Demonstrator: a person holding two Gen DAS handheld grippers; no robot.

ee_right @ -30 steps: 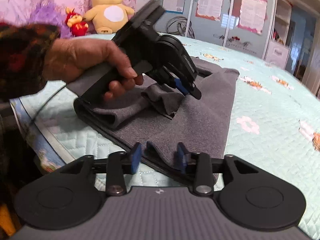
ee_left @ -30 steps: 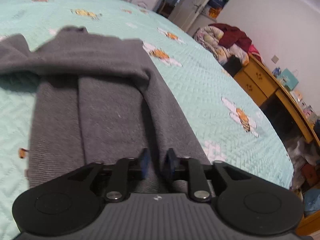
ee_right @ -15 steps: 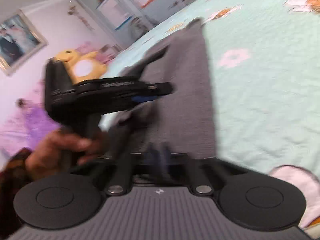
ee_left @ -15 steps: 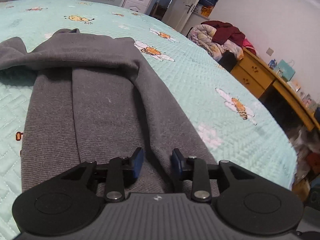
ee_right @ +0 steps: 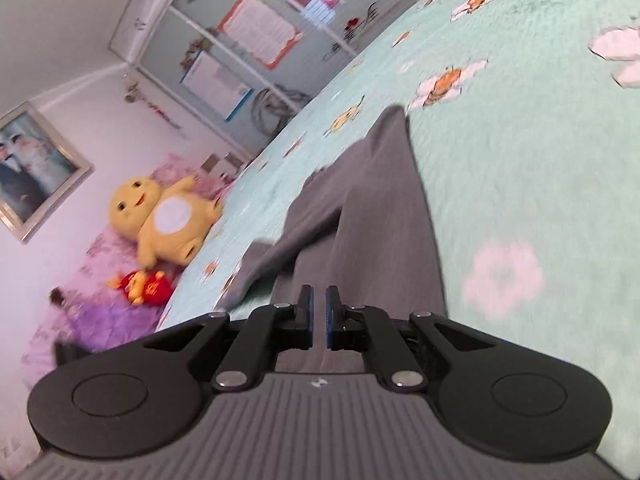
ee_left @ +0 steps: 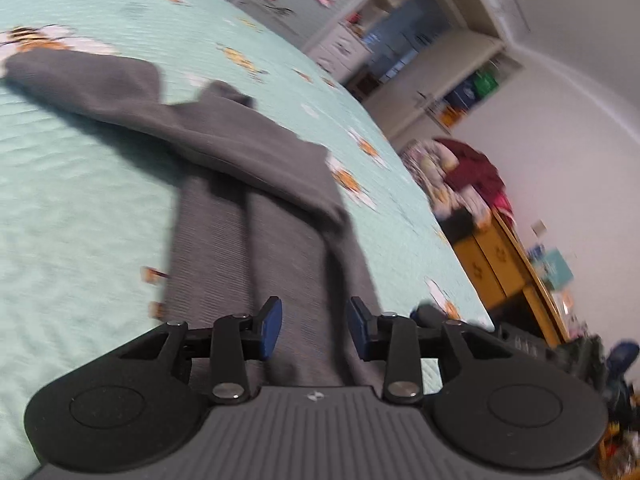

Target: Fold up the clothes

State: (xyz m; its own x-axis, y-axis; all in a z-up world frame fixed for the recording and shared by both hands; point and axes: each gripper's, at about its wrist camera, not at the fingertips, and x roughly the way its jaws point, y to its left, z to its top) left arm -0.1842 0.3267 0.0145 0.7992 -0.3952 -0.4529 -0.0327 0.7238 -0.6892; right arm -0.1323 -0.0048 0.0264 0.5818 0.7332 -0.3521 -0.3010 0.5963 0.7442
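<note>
The left tool (ee_left: pixel 314 330) is hanging released, jaws just widening, over the grey sweater (ee_left: pixel 256 240); the right tool (ee_right: pixel 319 316) is sitting clenched, its jaws having just closed, with nothing visibly gripped.

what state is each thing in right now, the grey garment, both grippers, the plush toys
grey garment: lying on the bed, sides folded in, one sleeve across the top
left gripper: jaws apart, just opened wider, fabric between them, not pinched
right gripper: nearly shut, over the garment
yellow plush: lying tilted
red plush: lying beside it
</note>
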